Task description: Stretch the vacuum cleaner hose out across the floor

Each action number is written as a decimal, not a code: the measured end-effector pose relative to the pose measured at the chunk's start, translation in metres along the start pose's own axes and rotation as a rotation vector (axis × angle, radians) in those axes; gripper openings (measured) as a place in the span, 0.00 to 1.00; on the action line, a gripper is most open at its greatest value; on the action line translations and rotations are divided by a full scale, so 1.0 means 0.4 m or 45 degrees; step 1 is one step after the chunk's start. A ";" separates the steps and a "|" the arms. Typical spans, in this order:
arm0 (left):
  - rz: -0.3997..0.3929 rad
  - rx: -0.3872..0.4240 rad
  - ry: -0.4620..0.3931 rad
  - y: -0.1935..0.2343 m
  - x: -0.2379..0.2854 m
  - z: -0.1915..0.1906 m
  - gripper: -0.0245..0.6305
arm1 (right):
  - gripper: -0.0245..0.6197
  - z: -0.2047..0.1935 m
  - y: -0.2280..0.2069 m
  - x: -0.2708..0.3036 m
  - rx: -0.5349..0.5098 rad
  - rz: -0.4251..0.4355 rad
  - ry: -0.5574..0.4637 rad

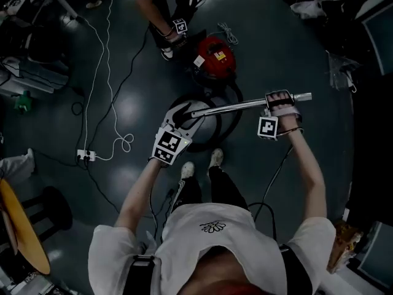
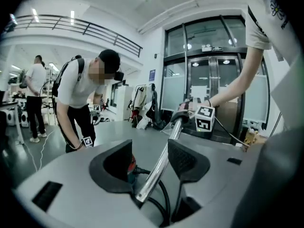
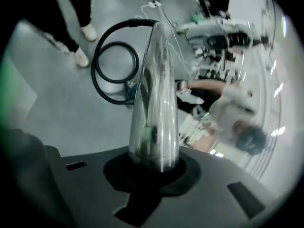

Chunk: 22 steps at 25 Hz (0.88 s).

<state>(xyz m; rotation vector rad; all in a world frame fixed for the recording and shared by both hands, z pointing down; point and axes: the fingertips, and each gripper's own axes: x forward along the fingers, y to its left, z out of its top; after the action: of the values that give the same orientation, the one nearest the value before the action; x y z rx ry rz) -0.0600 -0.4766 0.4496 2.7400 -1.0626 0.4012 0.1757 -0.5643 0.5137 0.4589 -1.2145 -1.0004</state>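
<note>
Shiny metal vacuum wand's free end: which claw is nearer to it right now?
Right. The right claw grips the shiny metal vacuum wand just short of that free end; the left claw straddles the wand's opposite end, jaws apart around it.

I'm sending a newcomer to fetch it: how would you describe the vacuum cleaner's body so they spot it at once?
Look at the dark floor ahead of the wearer's shoes. Past the metal wand and the looped black hose sits the vacuum cleaner body, beside a bystander's feet. It is the only red, rounded thing on the floor.
</note>
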 end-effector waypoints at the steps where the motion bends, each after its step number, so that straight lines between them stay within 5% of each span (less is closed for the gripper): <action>1: -0.026 0.033 -0.020 -0.016 -0.029 0.033 0.37 | 0.17 0.030 -0.081 -0.059 -0.069 -0.076 -0.066; 4: -0.139 0.168 -0.070 -0.090 -0.100 0.115 0.39 | 0.17 0.051 -0.275 -0.245 -0.569 -0.209 0.009; 7: -0.270 0.242 -0.125 -0.175 -0.175 0.179 0.40 | 0.17 0.129 -0.402 -0.406 -0.848 -0.356 -0.012; 16: -0.547 0.289 -0.097 -0.507 -0.340 0.216 0.42 | 0.17 0.337 -0.488 -0.869 -1.136 -0.893 -0.220; 20: -0.871 0.380 0.051 -0.765 -0.433 0.165 0.42 | 0.18 0.423 -0.426 -1.130 -1.275 -1.132 -0.339; 22: -0.896 0.251 0.027 -0.879 -0.473 0.152 0.21 | 0.18 0.428 -0.350 -1.226 -1.334 -1.179 -0.388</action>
<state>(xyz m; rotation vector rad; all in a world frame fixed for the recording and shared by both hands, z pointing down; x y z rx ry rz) 0.0565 -0.1157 0.3103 3.0248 -0.0085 0.4268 -0.0440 -0.1946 0.1906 -0.0147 -0.5264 -2.3721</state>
